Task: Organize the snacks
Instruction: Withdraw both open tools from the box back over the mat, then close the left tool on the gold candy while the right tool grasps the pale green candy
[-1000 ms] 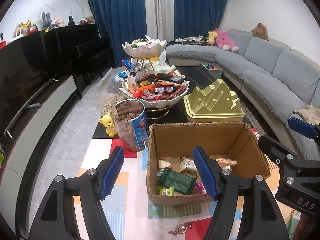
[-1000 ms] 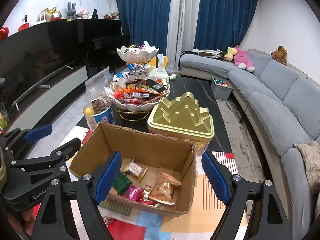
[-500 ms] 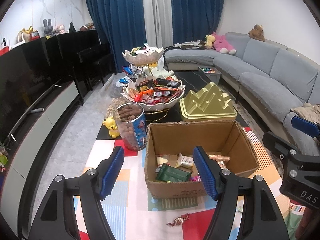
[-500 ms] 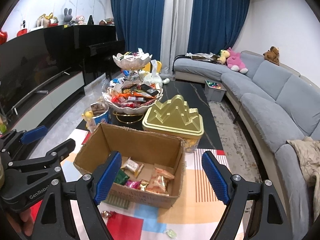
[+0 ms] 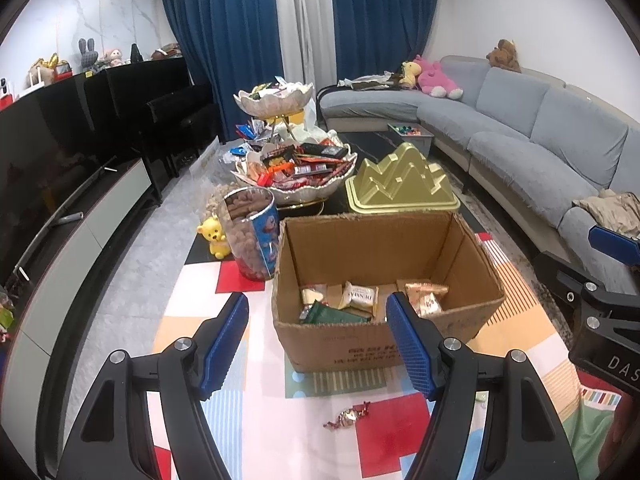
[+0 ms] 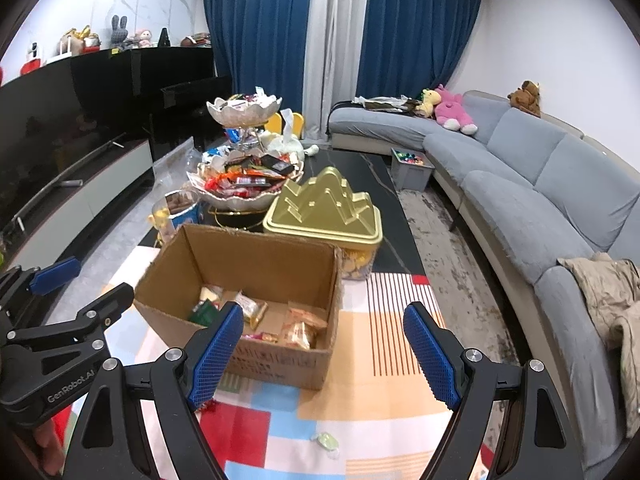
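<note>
a: what had changed against the second before?

b: both tools had drawn back from the cardboard box (image 5: 384, 276). a second before, the box filled the lower part of each view and its near wall sat behind the pads; now the whole near wall showed, with printed text on it, and a strip of the patterned desk (image 5: 264, 412) lay bare in front of it. a wrapped candy (image 5: 347, 416), cut off at the bottom edge earlier, lay fully in view on the desk in front of the box.

a: and the tools themselves?

b: unchanged. the left tool (image 5: 316, 346) had its jaws wide apart with nothing between them, and the right tool (image 6: 323, 350) likewise, spread and empty.

a: where were the snacks?

b: a few packets (image 5: 360, 298) lay on the box floor, the green one nearest its front wall. behind the box stood the tiered snack bowl (image 5: 296, 176), piled high, with the gold mountain-shaped tin (image 5: 400, 188) just behind the box's far right corner and the snack can (image 5: 252, 236) just off its far left corner. a pale green candy (image 6: 326, 440) lay loose in front of the box in the right view.

a: room to move?

b: open desk in front of the box and to its right, up to the desk edge by the grey sofa (image 6: 540, 184). behind the box it was crowded.
</note>
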The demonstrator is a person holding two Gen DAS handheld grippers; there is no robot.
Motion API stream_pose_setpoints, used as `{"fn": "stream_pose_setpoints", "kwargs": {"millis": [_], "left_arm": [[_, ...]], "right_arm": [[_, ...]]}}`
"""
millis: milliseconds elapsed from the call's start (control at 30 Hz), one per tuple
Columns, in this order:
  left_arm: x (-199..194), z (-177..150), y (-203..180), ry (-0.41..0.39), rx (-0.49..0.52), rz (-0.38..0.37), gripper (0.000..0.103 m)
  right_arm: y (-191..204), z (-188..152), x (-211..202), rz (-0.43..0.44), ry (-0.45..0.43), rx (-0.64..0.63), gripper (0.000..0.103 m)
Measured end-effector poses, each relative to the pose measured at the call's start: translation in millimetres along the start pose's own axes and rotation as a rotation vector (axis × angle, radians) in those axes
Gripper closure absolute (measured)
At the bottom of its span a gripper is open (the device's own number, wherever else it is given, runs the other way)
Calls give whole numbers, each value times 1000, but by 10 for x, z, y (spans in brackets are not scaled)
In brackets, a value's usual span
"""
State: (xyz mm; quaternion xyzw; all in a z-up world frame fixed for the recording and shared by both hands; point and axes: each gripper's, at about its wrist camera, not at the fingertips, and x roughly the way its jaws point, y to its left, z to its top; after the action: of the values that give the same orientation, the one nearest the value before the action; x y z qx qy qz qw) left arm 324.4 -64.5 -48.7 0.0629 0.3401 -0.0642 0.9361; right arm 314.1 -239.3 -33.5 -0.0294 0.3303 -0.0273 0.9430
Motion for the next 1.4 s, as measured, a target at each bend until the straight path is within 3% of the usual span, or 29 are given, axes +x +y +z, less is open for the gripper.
{"fn": "stream_pose_setpoints", "kwargs": {"millis": [1400], "left_arm": [[626,-1051,-117,169,7,-84,32]], "right_arm": [[-51,-1148,565,-70,179,103,20]]}}
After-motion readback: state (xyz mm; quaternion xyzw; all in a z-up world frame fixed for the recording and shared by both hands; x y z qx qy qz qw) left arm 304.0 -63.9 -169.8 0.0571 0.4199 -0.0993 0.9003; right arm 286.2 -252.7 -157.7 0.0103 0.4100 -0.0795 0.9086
